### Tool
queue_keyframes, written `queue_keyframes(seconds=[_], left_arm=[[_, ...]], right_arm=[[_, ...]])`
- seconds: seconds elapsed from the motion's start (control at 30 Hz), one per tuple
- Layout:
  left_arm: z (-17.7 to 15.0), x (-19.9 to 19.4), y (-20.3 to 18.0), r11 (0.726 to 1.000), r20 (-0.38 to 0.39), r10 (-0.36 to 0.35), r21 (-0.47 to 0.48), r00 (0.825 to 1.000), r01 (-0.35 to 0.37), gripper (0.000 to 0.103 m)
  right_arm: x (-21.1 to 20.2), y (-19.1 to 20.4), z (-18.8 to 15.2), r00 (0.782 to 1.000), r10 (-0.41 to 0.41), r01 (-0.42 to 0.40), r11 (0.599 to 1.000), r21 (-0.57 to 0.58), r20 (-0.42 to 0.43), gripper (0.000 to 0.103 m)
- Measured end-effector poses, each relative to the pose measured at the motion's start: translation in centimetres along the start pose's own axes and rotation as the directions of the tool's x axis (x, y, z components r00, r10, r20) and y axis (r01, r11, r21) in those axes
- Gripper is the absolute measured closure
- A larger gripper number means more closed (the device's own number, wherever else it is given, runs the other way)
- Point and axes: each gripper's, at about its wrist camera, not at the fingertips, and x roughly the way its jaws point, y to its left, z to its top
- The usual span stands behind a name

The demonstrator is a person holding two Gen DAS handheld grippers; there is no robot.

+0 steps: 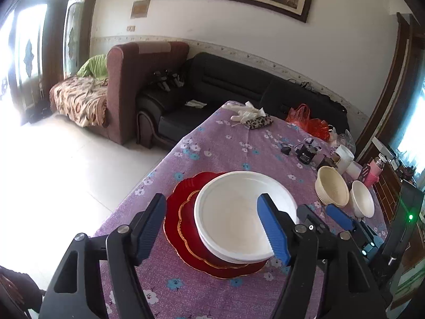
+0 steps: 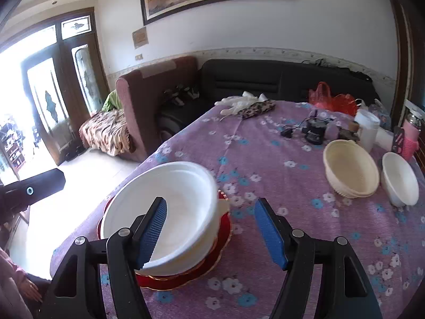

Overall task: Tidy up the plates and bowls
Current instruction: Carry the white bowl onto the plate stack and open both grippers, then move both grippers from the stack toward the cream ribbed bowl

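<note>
Plates sitting stacked on the purple floral tablecloth (image 1: pixel 217 143): white plate (image 1: pixel 239 212) on top of two red scalloped plates (image 1: pixel 186 228), the smaller red one nested on the larger. Left wrist view: left gripper (image 1: pixel 212 226) hovering over the stack with jaws spread wide, nothing between the pads; its left finger is showing over the cloth just beside the red rim, its right finger showing over the white plate. Right gripper (image 1: pixel 326 214) showing just right of the stack, also spread. Cream ribbed bowl (image 1: pixel 332 188) and white bowl (image 1: pixel 362 202) sitting side by side further right, well apart from the stack.

Right wrist view: right gripper (image 2: pixel 209 226) jaws standing wide, gripping nothing; left finger overlapping the white plate (image 2: pixel 164 204), right finger over bare cloth. Red plates (image 2: pixel 212 263) peeking out under the white one. Cream bowl (image 2: pixel 350 170) and white bowl (image 2: pixel 399 180) standing near the right table edge, almost touching. Black charger (image 2: pixel 314 130) and red bag (image 2: pixel 332 98) lying beyond them.
</note>
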Motion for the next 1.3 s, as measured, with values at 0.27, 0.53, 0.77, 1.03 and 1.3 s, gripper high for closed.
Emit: queue_keyframes(seconds=[0.27,0.53,0.77,1.03,1.3], left_arm=[[-2.5,-2.8,-8.5,0.99,0.108,-0.013,0.14,0.994,-0.003,0.019],[-5.4,-1.2,-16.5,0.966,0.073,-0.043,0.258,0.996,0.023,0.019],[-7.0,0.3,-21.1,0.926,0.086,-0.003,0.376,0.996,-0.03,0.019],[-8.2,3.1,-22.7,0.914,0.017,0.002,0.405,1.0,-0.009,0.019],[-8.8,6.0,-22.8,0.919,-0.061,-0.005,0.394,0.998,0.028,0.019]], right_arm=[[-6.3,-7.1,0.2,0.982,-0.147,0.141,0.988,0.055,0.122,0.023],[-7.0,-13.7,-1.9,0.985,-0.147,0.125,0.968,0.217,0.086,0.022],[-5.6,-18.2,-2.7,0.989,-0.144,0.131,0.944,0.304,0.022,0.022],[-5.4,-22.4,-3.6,0.982,-0.188,0.166,0.917,0.364,0.026,0.023],[-3.0,-25.7,-4.8,0.98,-0.198,0.183,0.876,0.447,-0.013,0.023]])
